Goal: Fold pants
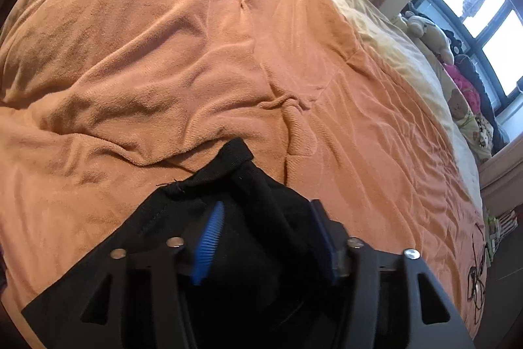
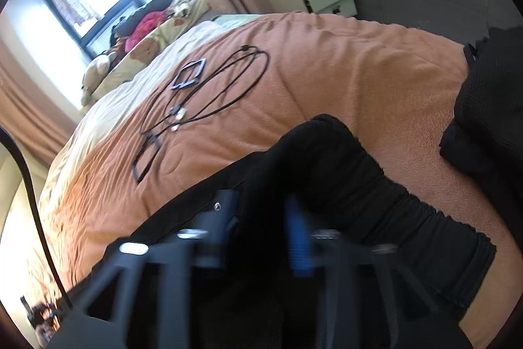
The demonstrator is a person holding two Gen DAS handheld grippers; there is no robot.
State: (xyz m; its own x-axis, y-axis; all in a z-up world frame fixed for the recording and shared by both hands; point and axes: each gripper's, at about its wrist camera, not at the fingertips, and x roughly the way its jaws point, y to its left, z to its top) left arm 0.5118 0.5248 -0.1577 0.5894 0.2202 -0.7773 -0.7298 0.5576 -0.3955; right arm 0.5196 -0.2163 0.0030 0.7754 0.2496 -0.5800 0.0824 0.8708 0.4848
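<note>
On the left wrist view, my left gripper (image 1: pixel 266 234) stood with its jaws spread, the blue ribbed pad (image 1: pixel 209 241) on one side and the darker pad across from it, and black cloth of the pants (image 1: pixel 228 185) bunched in the gap without either pad pressing it that I could make out. The pants lay on the orange blanket (image 1: pixel 196 55) near the bed's near edge, a hemmed corner poking up ahead of the fingers.

On the right wrist view, blurred, my right gripper (image 2: pixel 261 228) also looked spread, with cloth between the fingers but no clear pinch. Here the pants (image 2: pixel 376 192) ran as a gathered, ribbed band toward the right edge of the bed. A second dark garment (image 2: pixel 490 94) sat apart at the far right. Black cables (image 2: pixel 228 81) lay further in, toward the window side.

I judged the cloth light, limp and thin, prone to sliding and sagging; the hem or waistband, where it is doubled, seemed the firmest place to take hold.
</note>
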